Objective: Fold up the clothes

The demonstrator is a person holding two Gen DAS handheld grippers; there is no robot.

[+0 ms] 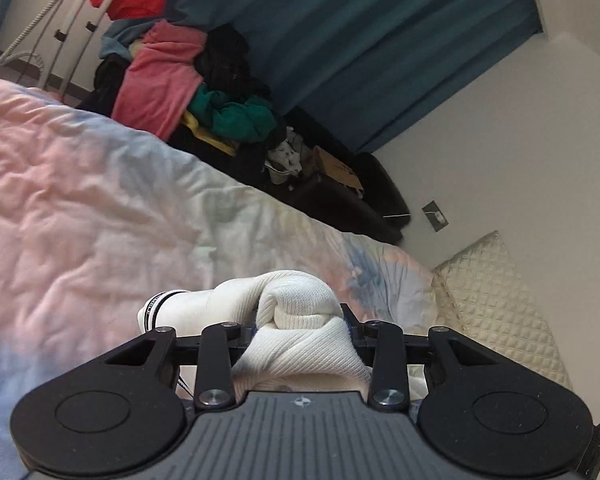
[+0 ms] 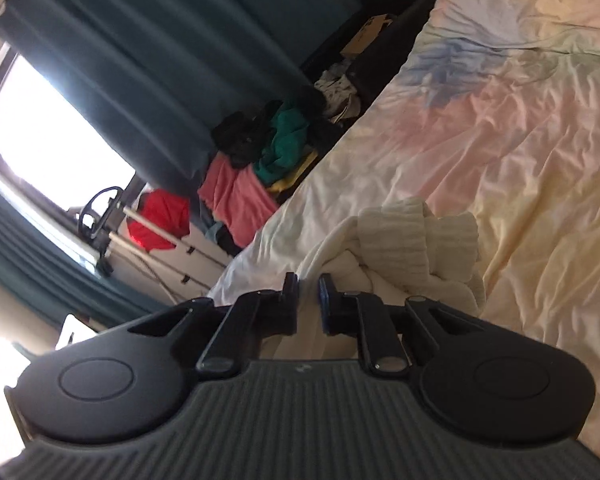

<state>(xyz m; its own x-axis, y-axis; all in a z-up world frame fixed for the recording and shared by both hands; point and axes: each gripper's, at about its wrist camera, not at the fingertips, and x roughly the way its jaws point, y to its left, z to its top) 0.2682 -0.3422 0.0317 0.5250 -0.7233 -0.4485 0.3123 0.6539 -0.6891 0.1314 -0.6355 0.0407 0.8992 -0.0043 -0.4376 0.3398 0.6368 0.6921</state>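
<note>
Rumpled pastel tie-dye bedding (image 1: 100, 208) fills the bed below teal curtains (image 1: 360, 32), where the left claw (image 1: 300, 320) clamps a bunched white ribbed knit garment (image 1: 300, 304). Right claw (image 2: 308, 292), nearly together, pinches its thin edge; lifting evenly should spread it.

**Bedroom with teal curtains and a cluttered bedside**

A bed (image 1: 100, 184) with a crumpled pastel pink, blue and cream cover spreads ahead of the gripper. Beyond its far edge, teal curtains (image 1: 340, 40) hang before a bright window (image 2: 40, 128) and a plain pale wall (image 1: 520, 140) with a socket plate (image 1: 435, 216). A dark low bench (image 1: 340, 196) stands beside the bed, and a quilted cream mattress edge (image 1: 500, 300) shows at the bed's end.
</note>
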